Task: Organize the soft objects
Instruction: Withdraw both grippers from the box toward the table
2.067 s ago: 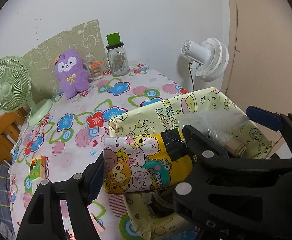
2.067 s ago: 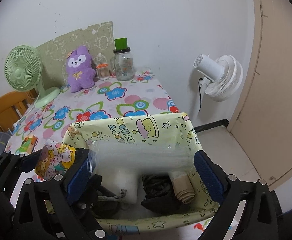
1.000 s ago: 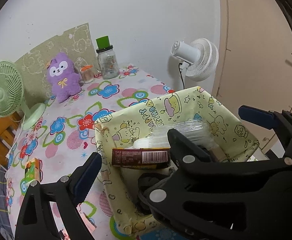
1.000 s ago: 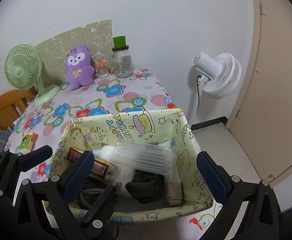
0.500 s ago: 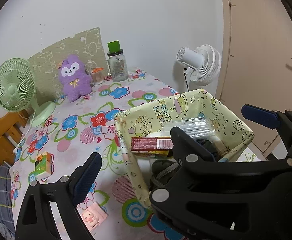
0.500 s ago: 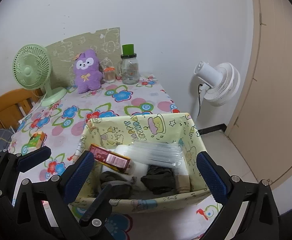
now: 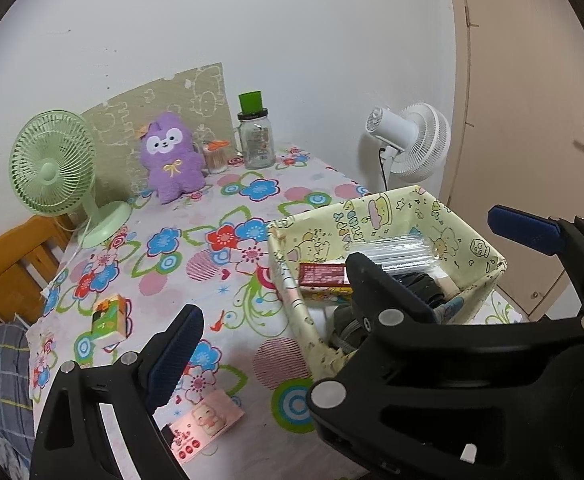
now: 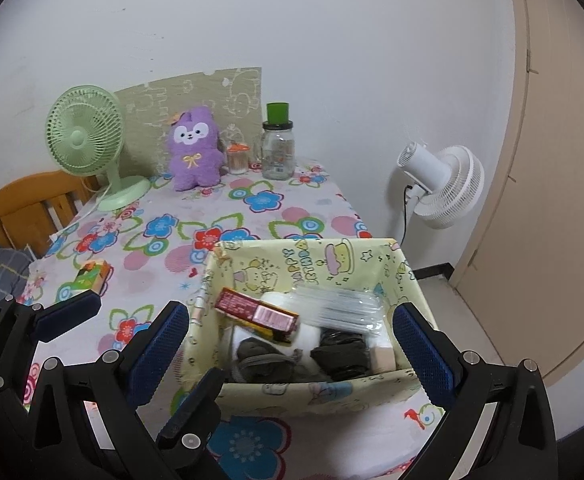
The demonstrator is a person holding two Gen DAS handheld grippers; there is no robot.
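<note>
While both grippers, left (image 7: 340,296) and right (image 8: 288,336), gape empty, we should reach for the pink packet (image 7: 206,426), approaching flat, then lift toward the basket (image 8: 312,394).

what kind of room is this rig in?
Most likely a small bedroom or living space at home, not a lab. Cues: a floral tablecloth on the table, a purple plush toy beside a green desk fan, and a cartoon-print fabric storage bin near an interior door.
</note>
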